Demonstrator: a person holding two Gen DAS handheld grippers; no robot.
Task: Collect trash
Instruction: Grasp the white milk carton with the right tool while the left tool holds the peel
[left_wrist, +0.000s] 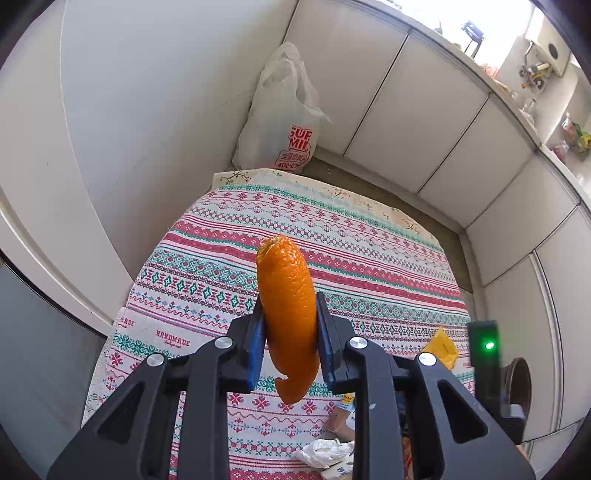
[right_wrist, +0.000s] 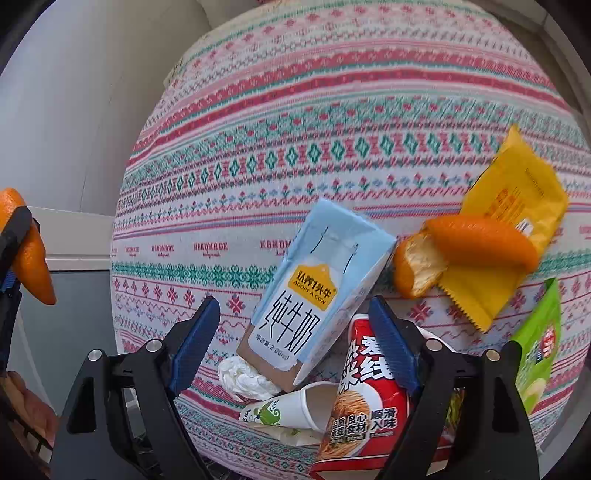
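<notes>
Orange peel (left_wrist: 290, 321) sits pinched upright between the blue pads of the left claw (left_wrist: 290, 332), lifted clear above the patterned cloth (left_wrist: 221, 266) that covers the counter. Its curled tip hangs below the pads and its torn end points up. From the right wrist view the same peel (right_wrist: 31, 258) shows at the far left edge, off the side of the cloth.

Over the heap of rubbish the right claw (right_wrist: 291, 339) stands wide apart, gripping nothing. Between its fingers lies a pale blue milk carton (right_wrist: 314, 295), tilted, its lower end resting on a crumpled white tissue (right_wrist: 243, 376) and a paper cup (right_wrist: 288, 406) lying on its side. A red noodle tub (right_wrist: 365, 398) lies just beside the carton, partly under the right finger; whether the pad touches it I cannot tell.

Further right a second piece of orange peel (right_wrist: 469, 247) rests across a yellow wrapper (right_wrist: 517, 192), and a green snack bag (right_wrist: 539, 347) pokes up at the cloth's edge.

Beyond the counter, in the left wrist view, a white plastic bag (left_wrist: 284, 110) with red print stands in the corner against white cupboard doors (left_wrist: 417, 118).
</notes>
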